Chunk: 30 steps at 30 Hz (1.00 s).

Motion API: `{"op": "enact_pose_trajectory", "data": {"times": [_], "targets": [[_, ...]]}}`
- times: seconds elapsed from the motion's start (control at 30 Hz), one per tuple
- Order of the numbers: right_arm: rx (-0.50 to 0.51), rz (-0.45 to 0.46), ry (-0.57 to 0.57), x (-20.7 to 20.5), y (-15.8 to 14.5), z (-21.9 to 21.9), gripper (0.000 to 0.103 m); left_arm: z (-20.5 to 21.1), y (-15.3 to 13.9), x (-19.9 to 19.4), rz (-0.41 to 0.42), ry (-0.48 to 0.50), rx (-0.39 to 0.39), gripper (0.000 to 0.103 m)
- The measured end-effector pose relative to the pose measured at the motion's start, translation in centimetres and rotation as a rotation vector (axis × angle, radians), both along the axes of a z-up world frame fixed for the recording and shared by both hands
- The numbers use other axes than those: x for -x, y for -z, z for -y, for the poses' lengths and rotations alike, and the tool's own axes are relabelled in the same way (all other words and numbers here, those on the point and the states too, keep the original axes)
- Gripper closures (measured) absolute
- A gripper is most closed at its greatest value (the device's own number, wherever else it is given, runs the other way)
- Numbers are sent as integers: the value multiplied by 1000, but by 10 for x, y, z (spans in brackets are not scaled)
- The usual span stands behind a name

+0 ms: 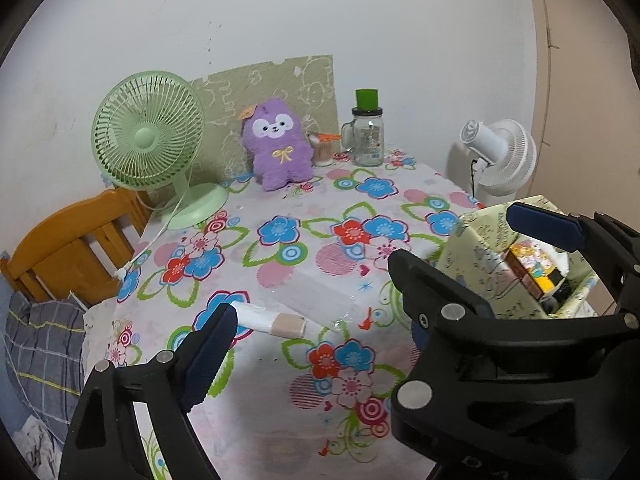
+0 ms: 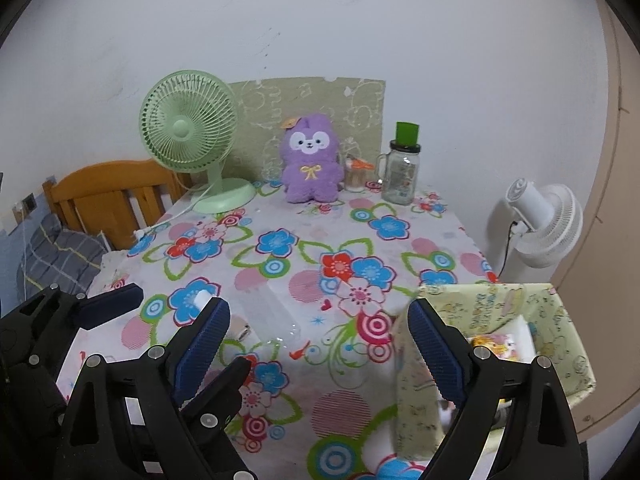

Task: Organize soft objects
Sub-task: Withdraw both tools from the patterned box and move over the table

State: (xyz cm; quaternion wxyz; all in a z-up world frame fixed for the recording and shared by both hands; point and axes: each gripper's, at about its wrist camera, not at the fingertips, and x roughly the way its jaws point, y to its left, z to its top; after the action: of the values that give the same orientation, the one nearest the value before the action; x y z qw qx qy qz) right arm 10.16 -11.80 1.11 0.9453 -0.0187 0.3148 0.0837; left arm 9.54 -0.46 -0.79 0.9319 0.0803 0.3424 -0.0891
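A purple plush toy [image 1: 278,144] [image 2: 310,160] sits upright at the table's far edge, against a green patterned board. Near the front lies a white rolled cloth with a beige band [image 1: 272,322] [image 2: 240,330], beside a flat clear plastic packet [image 1: 316,300] [image 2: 280,312]. My left gripper [image 1: 322,320] hangs open just above and before the roll, touching nothing. My right gripper [image 2: 318,306] is open too, empty, its right finger over the near wall of a pale yellow fabric bin [image 1: 480,248] [image 2: 500,304]. The roll's white end is partly hidden by my right gripper's left finger.
A green desk fan [image 1: 148,140] [image 2: 188,128] and its cord stand at the back left. A glass jar with a green lid [image 1: 367,136] [image 2: 402,172] stands at the back right, a white fan [image 2: 536,224] off the table. A wooden chair [image 1: 72,248] is on the left. The bin holds small boxes.
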Motion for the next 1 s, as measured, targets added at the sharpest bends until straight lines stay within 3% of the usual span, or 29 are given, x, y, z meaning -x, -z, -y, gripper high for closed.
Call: {"op": "enact_pose_trajectory", "data": {"times": [0.47, 1.0], "targets": [[2, -42, -44, -26, 23, -26, 10, -23, 23, -22, -33, -32, 3, 15], [-8, -124, -48, -63, 65, -42, 10, -48, 62, -58, -125, -79, 49, 15]]}}
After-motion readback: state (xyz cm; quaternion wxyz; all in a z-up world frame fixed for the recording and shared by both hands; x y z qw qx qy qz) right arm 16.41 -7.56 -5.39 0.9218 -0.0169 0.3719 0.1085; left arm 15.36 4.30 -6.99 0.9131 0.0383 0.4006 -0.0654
